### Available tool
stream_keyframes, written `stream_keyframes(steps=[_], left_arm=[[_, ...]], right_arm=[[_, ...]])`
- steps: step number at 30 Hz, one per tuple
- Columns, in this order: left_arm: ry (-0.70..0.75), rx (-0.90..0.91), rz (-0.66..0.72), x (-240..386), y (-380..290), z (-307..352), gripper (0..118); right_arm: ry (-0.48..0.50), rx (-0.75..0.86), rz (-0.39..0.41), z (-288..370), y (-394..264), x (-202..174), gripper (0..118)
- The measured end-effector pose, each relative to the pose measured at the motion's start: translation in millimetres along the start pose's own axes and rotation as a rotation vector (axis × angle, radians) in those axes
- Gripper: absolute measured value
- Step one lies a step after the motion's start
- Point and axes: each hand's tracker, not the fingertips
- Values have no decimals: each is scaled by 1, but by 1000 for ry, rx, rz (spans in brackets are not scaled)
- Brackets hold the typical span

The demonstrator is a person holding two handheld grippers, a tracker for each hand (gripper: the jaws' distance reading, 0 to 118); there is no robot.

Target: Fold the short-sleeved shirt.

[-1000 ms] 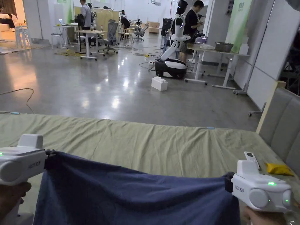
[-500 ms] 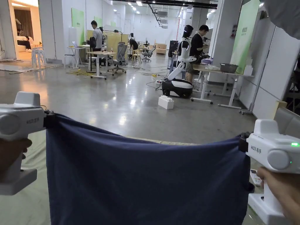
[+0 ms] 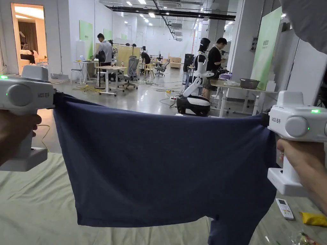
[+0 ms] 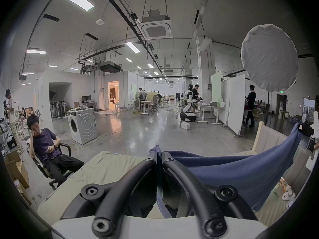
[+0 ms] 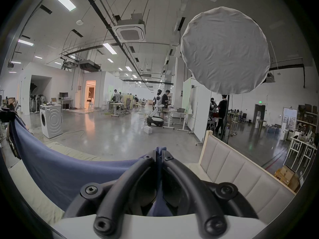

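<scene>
Both grippers, left (image 3: 55,95) and right (image 3: 264,118), pinch the shirt (image 3: 166,166) taut above the bed (image 3: 35,204); thin corner bites could slip, dropping it crumpled.

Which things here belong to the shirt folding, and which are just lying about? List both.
For the job:
shirt, held up by its top edge
left gripper, shut on it
right gripper, shut on it
bed sheet below

Lying about:
remote
yellow packet
</scene>
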Motion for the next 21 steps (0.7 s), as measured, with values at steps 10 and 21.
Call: stream_keyframes(steps=[10,21], left_arm=[[23,17,-3,13,19,-62,5],[7,2,-53,23,-53,-46,5]], right_arm=[[-7,21,32,-46,11,-12,5],[-8,-11,43,-27,-57,-9,5]])
